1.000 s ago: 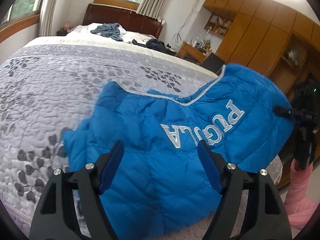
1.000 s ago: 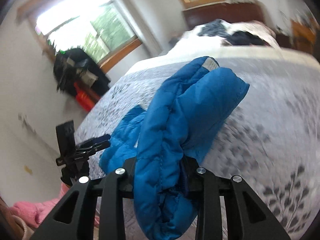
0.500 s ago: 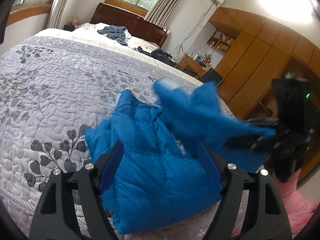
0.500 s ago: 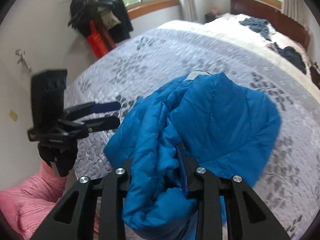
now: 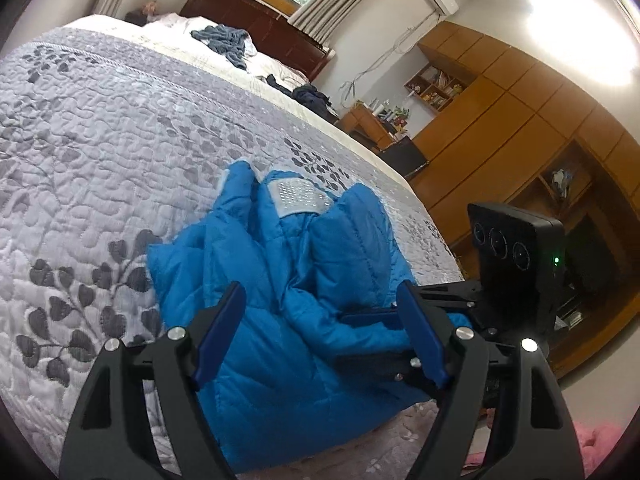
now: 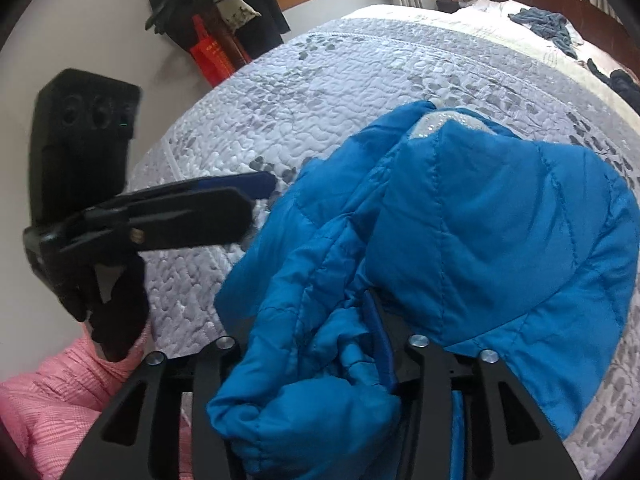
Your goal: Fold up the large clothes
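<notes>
A blue puffer jacket (image 5: 304, 292) lies bunched and folded over on itself near the front edge of the bed, a grey mesh patch (image 5: 298, 196) showing at its far end. My left gripper (image 5: 320, 328) hovers open just above its near part, nothing between the blue pads (image 5: 220, 332). My right gripper (image 6: 320, 332) is shut on a thick bunch of the jacket (image 6: 500, 232). In the left wrist view the right gripper (image 5: 356, 336) comes in from the right, low on the cloth. From the right wrist view, the left gripper (image 6: 248, 196) sits beside the jacket's left edge.
The grey leaf-patterned quilt (image 5: 100, 140) covers the bed. Loose clothes (image 5: 224, 38) lie by the headboard. Wooden wardrobes (image 5: 500, 120) stand to the right, a desk behind them. A red bag (image 6: 212, 52) and dark coats hang on the left wall. A pink sleeve (image 6: 60, 400) is near.
The right gripper swung its held side of the jacket over toward the left gripper, folding it onto the rest and hiding the white lettering. The left gripper stayed open.
</notes>
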Demonstrator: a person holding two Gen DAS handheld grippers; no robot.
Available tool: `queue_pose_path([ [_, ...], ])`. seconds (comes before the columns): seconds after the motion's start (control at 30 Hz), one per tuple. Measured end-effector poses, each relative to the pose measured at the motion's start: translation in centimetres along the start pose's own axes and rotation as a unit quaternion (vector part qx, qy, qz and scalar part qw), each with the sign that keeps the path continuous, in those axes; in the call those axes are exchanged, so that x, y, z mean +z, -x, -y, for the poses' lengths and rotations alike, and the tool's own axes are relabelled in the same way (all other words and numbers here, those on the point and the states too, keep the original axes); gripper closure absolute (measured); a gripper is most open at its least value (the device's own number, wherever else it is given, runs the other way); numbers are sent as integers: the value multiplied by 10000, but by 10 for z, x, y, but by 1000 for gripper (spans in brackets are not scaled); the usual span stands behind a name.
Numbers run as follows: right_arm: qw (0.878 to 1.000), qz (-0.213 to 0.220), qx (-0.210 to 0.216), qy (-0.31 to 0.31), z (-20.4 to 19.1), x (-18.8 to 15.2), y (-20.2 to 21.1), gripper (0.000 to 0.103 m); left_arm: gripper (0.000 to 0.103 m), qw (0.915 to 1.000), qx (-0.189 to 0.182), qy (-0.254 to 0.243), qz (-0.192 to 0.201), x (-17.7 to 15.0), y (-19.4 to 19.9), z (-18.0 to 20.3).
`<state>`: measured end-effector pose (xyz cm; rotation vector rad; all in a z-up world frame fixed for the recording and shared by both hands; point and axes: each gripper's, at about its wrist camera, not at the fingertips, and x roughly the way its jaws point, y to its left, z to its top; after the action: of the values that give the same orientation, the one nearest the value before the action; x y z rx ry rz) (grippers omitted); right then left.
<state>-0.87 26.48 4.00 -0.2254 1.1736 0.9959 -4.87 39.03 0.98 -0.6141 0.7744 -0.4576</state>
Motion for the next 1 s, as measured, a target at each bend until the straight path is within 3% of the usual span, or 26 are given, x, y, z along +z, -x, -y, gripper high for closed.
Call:
queue_pose_path([
  [0.17, 9991, 345, 22, 241, -20, -5, 38, 37, 27, 9998, -118, 61, -141, 9, -13, 0],
  [0.37, 9958, 902, 136, 56, -11, -20, 108, 37, 26, 9988, -275, 282, -302, 14, -25, -10],
  [0.43, 9934, 1135, 2, -166, 5, -25, 127, 37, 26, 9979, -393, 384, -353, 14, -29, -14],
  [0.53, 9875, 1322, -545, -664, 43, -37, 142, 37, 26, 9965, -536, 492, -401, 15, -34, -18],
  [0.57, 9837, 1296, -882, -886, 60, -43, 141, 37, 26, 9961, -580, 513, -415, 15, -36, -18],
  [0.63, 9803, 1150, -1023, -1241, 88, -53, 132, 36, 25, 9953, -668, 535, -447, 16, -39, -18],
  [0.8, 9763, 911, -560, -1879, 135, -78, 102, 36, 25, 9936, -817, 513, -585, 18, -54, -13],
  [1.0, 9805, 866, -195, -1756, 127, -71, 77, 34, 22, 9944, -666, 474, -664, 27, -73, -10],
])
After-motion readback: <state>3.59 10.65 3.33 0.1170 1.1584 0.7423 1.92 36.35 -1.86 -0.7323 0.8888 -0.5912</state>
